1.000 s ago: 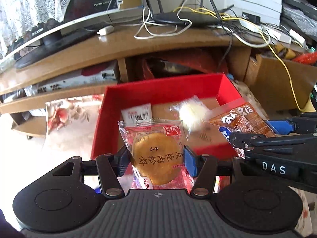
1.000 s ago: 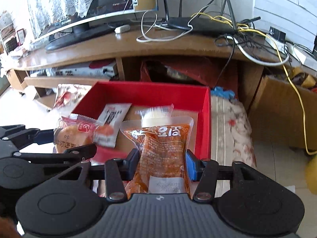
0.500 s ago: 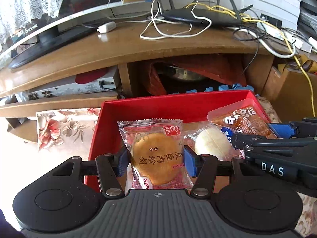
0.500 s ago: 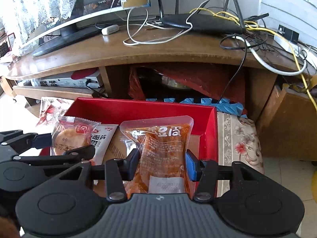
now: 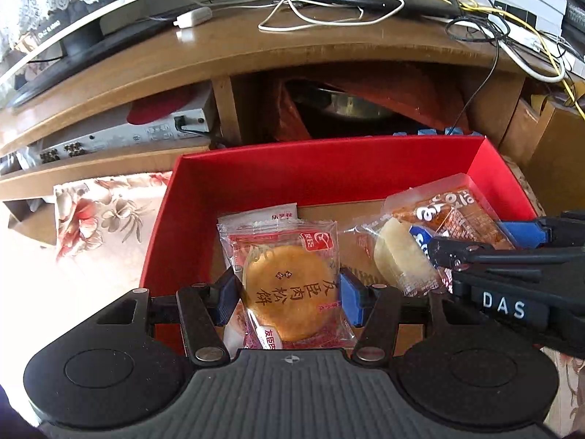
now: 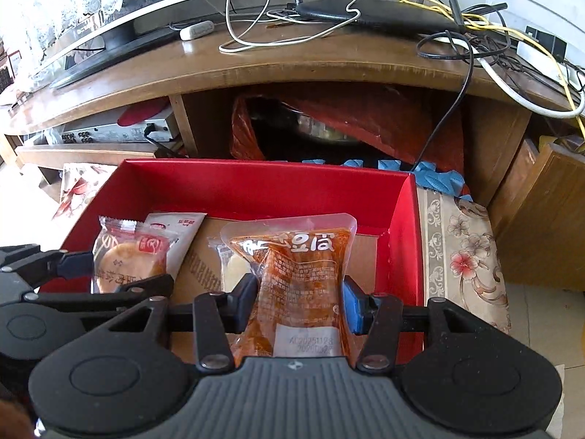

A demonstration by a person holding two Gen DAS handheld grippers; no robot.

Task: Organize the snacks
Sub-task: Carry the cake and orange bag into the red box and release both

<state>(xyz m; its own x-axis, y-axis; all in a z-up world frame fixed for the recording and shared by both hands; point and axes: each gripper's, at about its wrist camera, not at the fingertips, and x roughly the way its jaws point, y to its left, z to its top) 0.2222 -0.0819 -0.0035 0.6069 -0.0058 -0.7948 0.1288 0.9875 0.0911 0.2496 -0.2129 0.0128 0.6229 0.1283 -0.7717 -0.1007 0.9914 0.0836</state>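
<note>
Left gripper, lower centre of the left wrist view: both blue pads pressed against the sides of a round pastry packet, clear wrapper with red trim, the golden cake sitting squarely between the jaws and its top edge rising above them toward frame centre. Right gripper, lower centre of the right wrist view: jaws pinching an orange sauce snack pouch at its narrow waist, the wider printed top of the pouch standing above the pads, a white date label just below them. Both packets are held over the red box, which fills the middle of each frame, open side up, its brown cardboard floor showing between the items. Inside the box: a white sachet lying flat behind the pastry packet, and a pale round cake in clear wrap, right of centre in the left view and partly hidden behind the pouch in the right view. The right gripper enters the left view at right edge, black body lettered DAS, pouch in its tip; the left gripper shows at the left edge of the right view. Behind the box, upper half of frame: wooden TV stand carrying a router, loose cables and a monitor base. Floral cloth beside the box at right.
</note>
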